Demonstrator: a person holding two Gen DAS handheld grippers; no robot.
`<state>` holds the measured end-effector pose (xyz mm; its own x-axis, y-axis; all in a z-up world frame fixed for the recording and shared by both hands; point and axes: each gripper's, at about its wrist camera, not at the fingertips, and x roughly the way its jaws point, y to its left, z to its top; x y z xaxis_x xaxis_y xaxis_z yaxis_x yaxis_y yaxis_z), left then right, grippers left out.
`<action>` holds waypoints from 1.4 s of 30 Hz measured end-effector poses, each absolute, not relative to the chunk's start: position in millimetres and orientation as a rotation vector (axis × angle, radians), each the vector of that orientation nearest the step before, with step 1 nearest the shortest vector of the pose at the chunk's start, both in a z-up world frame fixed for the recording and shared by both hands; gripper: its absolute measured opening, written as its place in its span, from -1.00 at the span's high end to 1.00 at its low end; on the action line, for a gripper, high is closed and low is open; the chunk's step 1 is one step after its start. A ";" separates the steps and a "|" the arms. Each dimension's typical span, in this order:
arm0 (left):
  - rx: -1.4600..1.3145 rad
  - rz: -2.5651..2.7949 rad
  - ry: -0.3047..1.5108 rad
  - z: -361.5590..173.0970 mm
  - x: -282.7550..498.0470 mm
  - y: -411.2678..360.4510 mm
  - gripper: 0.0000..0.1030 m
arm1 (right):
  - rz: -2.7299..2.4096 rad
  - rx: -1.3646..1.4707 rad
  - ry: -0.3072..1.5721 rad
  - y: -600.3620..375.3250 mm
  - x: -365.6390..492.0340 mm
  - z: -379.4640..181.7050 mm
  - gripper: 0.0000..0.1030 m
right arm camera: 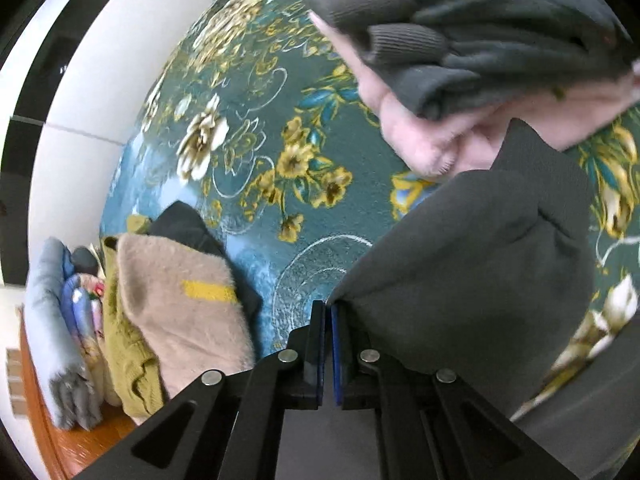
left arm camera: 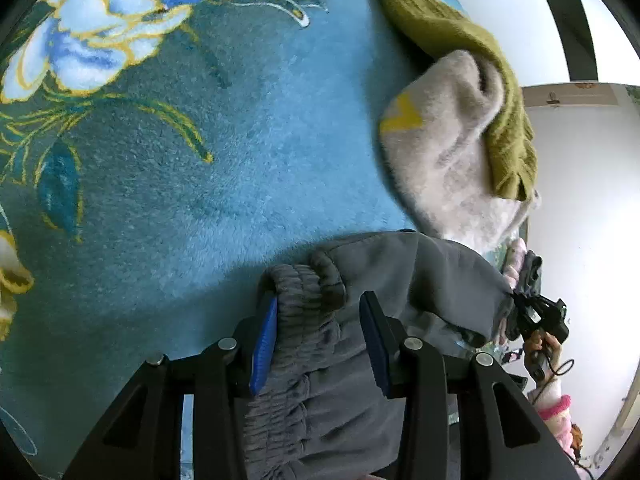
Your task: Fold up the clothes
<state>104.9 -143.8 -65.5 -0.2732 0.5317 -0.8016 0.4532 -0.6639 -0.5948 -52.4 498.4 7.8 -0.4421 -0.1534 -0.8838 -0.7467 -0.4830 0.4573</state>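
Note:
Grey trousers (left arm camera: 384, 276) with a gathered elastic waistband hang between both grippers above a teal floral carpet (left arm camera: 192, 184). My left gripper (left arm camera: 318, 340) has its jaws partly apart, with the bunched waistband between the blue pads. My right gripper (right arm camera: 327, 344) is shut on the edge of the same grey cloth (right arm camera: 472, 264), which drapes to the right. The right gripper also shows in the left wrist view (left arm camera: 536, 316), holding the far end.
A beige fuzzy garment (left arm camera: 452, 152) and an olive knit (left arm camera: 448, 28) lie stacked on the carpet; they also show in the right wrist view (right arm camera: 188, 300). A pile of dark grey and pink clothes (right arm camera: 460, 52) lies farther off. Folded blue bedding (right arm camera: 56, 312) sits by the white wall.

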 end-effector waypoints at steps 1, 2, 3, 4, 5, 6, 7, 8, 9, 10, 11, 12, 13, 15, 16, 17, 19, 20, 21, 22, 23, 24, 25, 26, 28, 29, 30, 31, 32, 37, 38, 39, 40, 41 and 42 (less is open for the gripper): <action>-1.858 2.115 -1.271 -64.6 108.2 -148.1 0.20 | 1.971 -1.362 1.289 498.7 -53.1 5.4 0.94; -1.859 2.117 -1.285 -66.0 108.9 -147.5 0.20 | 1.962 -1.374 1.289 499.2 -53.4 2.6 0.94; -1.860 2.115 -1.299 -67.1 109.5 -147.8 0.20 | 1.963 -1.383 1.308 500.5 -52.3 0.3 0.94; -1.862 2.112 -1.313 -68.2 110.1 -148.7 0.20 | 1.965 -1.391 1.329 502.0 -51.0 -1.8 0.85; -1.862 2.108 -1.329 -69.3 111.3 -150.7 0.20 | 1.967 -1.399 1.351 503.4 -49.6 -4.0 0.85; -1.858 2.105 -1.346 -70.1 113.7 -155.0 0.20 | 1.981 -1.404 1.357 504.6 -48.2 -2.5 0.84; -1.857 2.103 -1.361 -70.7 115.5 -158.0 0.20 | 1.997 -1.407 1.360 505.8 -46.8 -0.3 0.81; -1.858 2.102 -1.370 -71.0 116.1 -158.7 0.20 | 2.025 -1.397 1.356 506.9 -44.6 4.6 0.73; -1.859 2.102 -1.379 -71.3 116.8 -159.4 0.20 | 2.057 -1.383 1.361 508.0 -41.7 9.5 0.61; -1.862 2.102 -1.384 -70.9 117.4 -159.9 0.20 | 2.089 -1.370 1.367 509.1 -38.7 14.2 0.28; -1.865 2.103 -1.379 -69.5 118.0 -160.1 0.20 | 2.120 -1.356 1.373 510.3 -35.7 19.0 0.08; -1.869 2.104 -1.375 -68.0 118.5 -160.4 0.20 | 2.152 -1.341 1.378 511.4 -32.7 23.8 0.08; -1.873 2.106 -1.371 -66.4 119.1 -160.5 0.20 | 2.165 -1.328 1.380 516.1 -20.5 28.8 0.07; -1.882 2.110 -1.364 -63.4 119.7 -159.4 0.20 | 2.183 -1.300 1.382 526.6 7.1 38.8 0.07; -1.889 2.113 -1.360 -62.2 119.9 -158.3 0.20 | 2.193 -1.287 1.382 531.9 21.0 43.8 0.07; -1.899 2.119 -1.354 -61.0 120.5 -156.6 0.20 | 2.182 -1.280 1.386 539.2 37.3 46.3 0.07; -1.918 2.133 -1.346 -57.7 123.5 -154.3 0.20 | 2.142 -1.268 1.388 554.3 67.2 44.8 0.07; -1.927 2.142 -1.346 -56.0 125.6 -153.4 0.20 | 2.122 -1.262 1.388 561.9 82.0 43.9 0.07; -1.938 2.154 -1.351 -54.1 128.3 -152.4 0.20 | 2.098 -1.257 1.392 569.1 97.2 41.9 0.07; -1.948 2.168 -1.357 -52.1 131.5 -151.7 0.20 | 2.070 -1.246 1.405 577.0 115.9 38.7 0.07; -1.958 2.187 -1.366 -49.6 136.5 -151.3 0.20 | 2.041 -1.233 1.418 584.9 135.1 35.3 0.07; -1.972 2.213 -1.375 -46.3 143.0 -150.6 0.20 | 2.021 -1.223 1.429 591.0 148.0 32.5 0.07; -1.981 2.239 -1.382 -42.4 150.4 -149.4 0.20 | 1.991 -1.205 1.440 597.5 164.5 28.4 0.07; -1.980 2.268 -1.384 -37.4 159.5 -147.2 0.20 | 1.960 -1.185 1.450 604.2 181.7 24.2 0.07; -1.976 2.321 -1.386 -27.5 178.4 -142.3 0.18 | 1.911 -1.153 1.496 618.6 213.2 17.4 0.08; -1.972 2.334 -1.382 -23.0 189.1 -139.2 0.17 | 1.897 -1.150 1.515 621.5 222.6 13.4 0.07; -1.965 2.345 -1.380 -18.8 199.7 -135.8 0.17 | 1.885 -1.149 1.532 623.7 231.2 9.3 0.07; -1.953 2.354 -1.379 -15.4 210.4 -132.2 0.16 | 1.872 -1.148 1.549 625.9 239.7 5.3 0.07; -1.944 2.359 -1.379 -12.7 222.8 -127.9 0.15 | 1.859 -1.147 1.566 628.0 248.2 1.2 0.07; -2.001 2.292 -1.408 -26.1 282.7 -102.1 0.05 | 1.840 -1.173 1.657 622.2 264.6 -20.0 0.07; -2.012 2.267 -1.434 -32.2 294.2 -98.1 0.05 | 1.841 -1.176 1.667 620.5 268.0 -23.7 0.07; -2.030 2.232 -1.469 -40.3 305.3 -94.2 0.05 | 1.841 -1.179 1.677 618.0 269.0 -27.8 0.07; -2.048 2.198 -1.502 -47.4 313.4 -90.9 0.05 | 1.837 -1.186 1.693 615.0 269.4 -33.1 0.07; -2.051 2.170 -1.528 -52.9 318.8 -87.9 0.05 | 1.835 -1.185 1.706 612.0 270.1 -36.7 0.07; -2.042 2.148 -1.546 -57.7 321.7 -84.6 0.05 | 1.834 -1.183 1.720 609.1 270.7 -40.0 0.07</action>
